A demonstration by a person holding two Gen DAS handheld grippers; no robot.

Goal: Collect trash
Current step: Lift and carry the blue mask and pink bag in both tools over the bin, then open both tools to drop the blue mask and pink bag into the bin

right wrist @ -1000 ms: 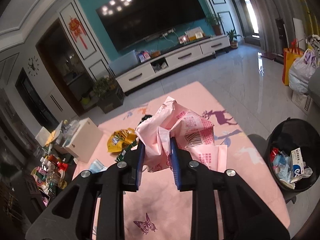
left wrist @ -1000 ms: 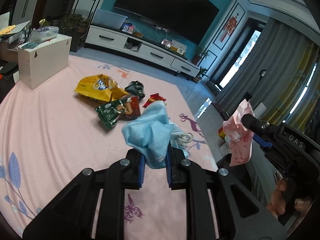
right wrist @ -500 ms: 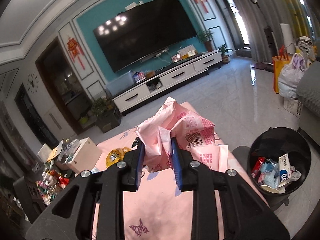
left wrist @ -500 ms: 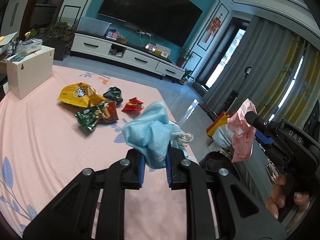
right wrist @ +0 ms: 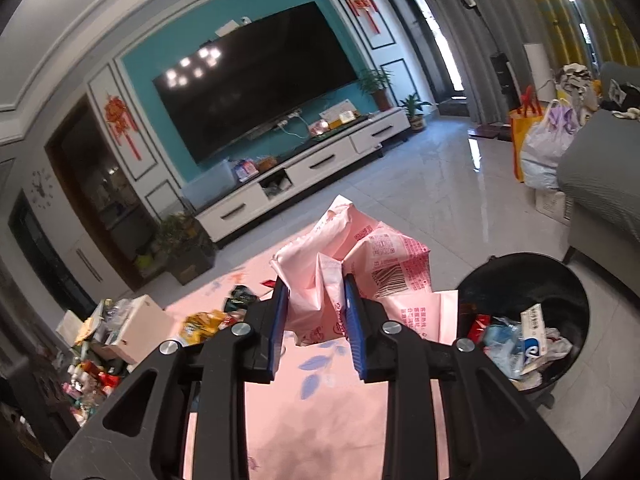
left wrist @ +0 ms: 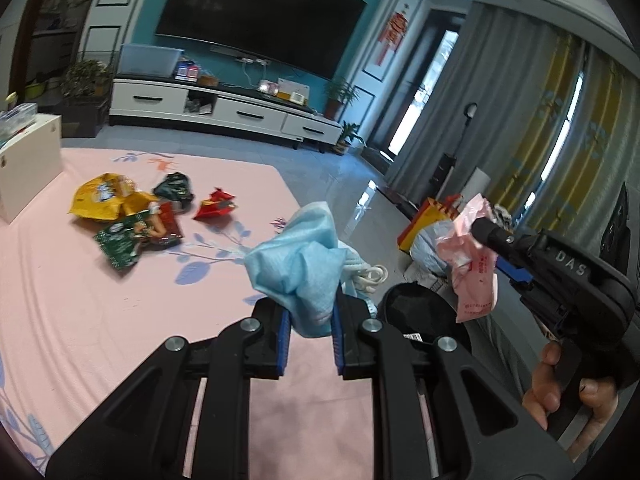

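Two grippers here, both loaded up with trash and held in the air over a pink counter (left wrist: 100,320) with a leaf and butterfly print. Left gripper (left wrist: 308,320) is clamped on a crumpled light blue face mask (left wrist: 298,268), its white ear loop (left wrist: 370,276) dangling off the right side. Right gripper (right wrist: 318,312) is squeezing a scrunched-up pink plastic bag (right wrist: 352,252) with red print and a barcode on it; in the left wrist view you can see that same bag hanging down from the gripper tip, with the person's hand (left wrist: 568,396) wrapped around the handle. Black trash bin (right wrist: 560,280) sits on the floor just off the counter's edge, to the right of the pink bag and lower, already holding a bunch of wrappers and a white-and-blue box. More trash is lying back on the counter, well apart from both grippers: a yellow snack bag (left wrist: 106,198), a green wrapper (left wrist: 120,240), a dark crumpled wrapper (left wrist: 174,190) and a small red wrapper (left wrist: 216,208). White box (left wrist: 24,168) sits at the far left of the counter.
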